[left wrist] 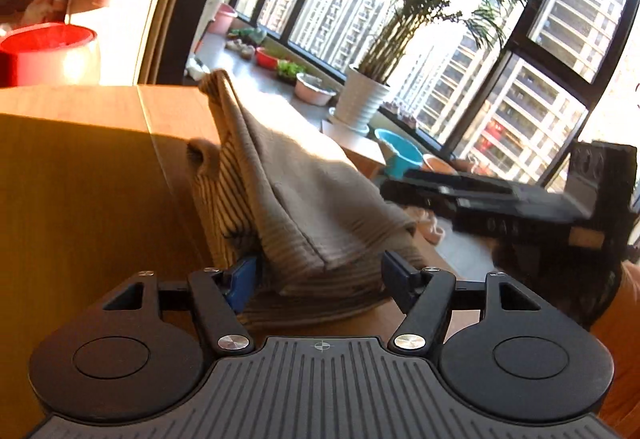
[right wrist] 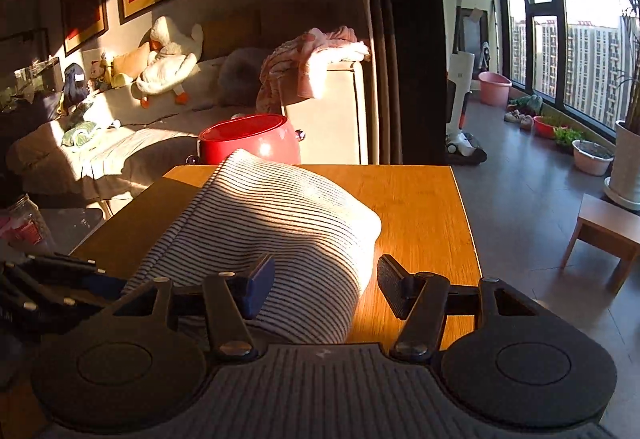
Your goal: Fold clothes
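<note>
Fingers of the left gripper (left wrist: 320, 275) stand spread at the bottom of its view, the striped garment (left wrist: 288, 199) bunched between them, pads not clearly pressing it. Right gripper (right wrist: 326, 289) is likewise spread; its left finger (right wrist: 260, 287) touches the garment's (right wrist: 280, 223) fold, the right one hangs over bare desk (right wrist: 420, 207). Beyond the desk's far edge, centre frame, stands a red pot (right wrist: 250, 139); a potted palm (left wrist: 368, 95) sits upper right by the window.

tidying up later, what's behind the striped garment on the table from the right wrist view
A red pot stands just behind the striped garment, past the table edge. Its lower left part is covered by the cloth.
</note>
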Available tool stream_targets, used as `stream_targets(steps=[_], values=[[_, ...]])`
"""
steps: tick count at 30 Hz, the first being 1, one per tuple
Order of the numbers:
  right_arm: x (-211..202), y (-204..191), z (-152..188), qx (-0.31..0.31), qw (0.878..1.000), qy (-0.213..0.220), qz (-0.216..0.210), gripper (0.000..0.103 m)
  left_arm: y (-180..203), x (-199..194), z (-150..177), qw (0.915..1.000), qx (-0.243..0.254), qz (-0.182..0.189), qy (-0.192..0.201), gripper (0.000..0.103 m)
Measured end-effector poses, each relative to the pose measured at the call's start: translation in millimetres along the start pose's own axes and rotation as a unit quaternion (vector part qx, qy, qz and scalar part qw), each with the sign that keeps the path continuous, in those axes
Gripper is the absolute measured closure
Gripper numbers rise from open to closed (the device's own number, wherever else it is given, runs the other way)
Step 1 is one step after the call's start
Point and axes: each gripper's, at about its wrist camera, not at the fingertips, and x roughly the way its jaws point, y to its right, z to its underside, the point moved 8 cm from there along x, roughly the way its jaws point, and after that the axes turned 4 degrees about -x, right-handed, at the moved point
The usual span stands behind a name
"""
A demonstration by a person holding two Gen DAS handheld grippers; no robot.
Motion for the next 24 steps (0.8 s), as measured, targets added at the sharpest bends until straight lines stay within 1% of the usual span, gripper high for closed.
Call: stream_targets(steps=[1,2,4,5,6,8,9,12,15,16,19,22,24], values=[[-4.1,-13.3,2.3,-0.019,1.0,0.005,-0.018,0.044,-0.8,-5.2,-5.1,0.9999,-0.001,-0.003,0.011,0.038],[-5.3,-25.6,5.7,-0.038,0.999,0.005,-0.033,0.044,-1.8,-10.3,-10.2,0.9997,-0.003,-0.006,0.022,0.039],[-1.5,-43.8,15.8,-0.071,0.996,-0.01,-0.048,0.044,-5.3,-16.9,-19.1,0.999,-0.013,-0.01,0.04,0.04],[2.2,-50.5,21.3,-0.092,0.995,-0.014,-0.042,0.04,-7.2,-12.4,-19.3,0.9991,-0.017,-0.013,0.036,0.04],[6.0,-57.2,26.6,-0.112,0.993,-0.019,-0.036,0.039,-9.1,-7.9,-19.6,0.9992,-0.021,-0.015,0.032,0.04],[13.3,-62.4,32.3,-0.131,0.99,-0.028,-0.029,0.037,-12.9,1.1,-20.1,0.9991,-0.03,-0.02,0.023,0.041],[12.9,-62.3,32.6,-0.136,0.99,-0.029,-0.029,0.037,-14.9,5.9,-19.8,0.999,-0.034,-0.023,0.017,0.045],[10.0,-56.4,32.9,-0.148,0.988,-0.036,-0.025,0.037,-21.1,26.5,-6.0,0.9986,-0.044,-0.024,-0.016,0.053],[6.0,-37.4,32.2,-0.14,0.989,-0.04,-0.003,0.037,-13.6,36.5,1.2,0.9981,-0.054,0.005,-0.03,0.053],[4.6,-31.6,31.7,-0.131,0.991,-0.041,-0.001,0.037,-9.6,38.2,2.1,0.9982,-0.05,0.007,-0.032,0.053],[-2.0,-23.0,27.4,-0.103,0.994,-0.038,-0.02,0.037,-6.2,39.6,3.2,0.9983,-0.045,0.011,-0.034,0.052],[-13.7,-17.9,10.2,-0.071,0.996,-0.012,-0.053,0.037,-9.3,39.5,4.8,0.9978,-0.054,0.017,-0.035,0.051],[-17.5,-10.8,-4.3,-0.048,0.997,0.007,-0.059,0.037,-9.7,40.0,7.3,0.9973,-0.06,0.02,-0.037,0.051]])
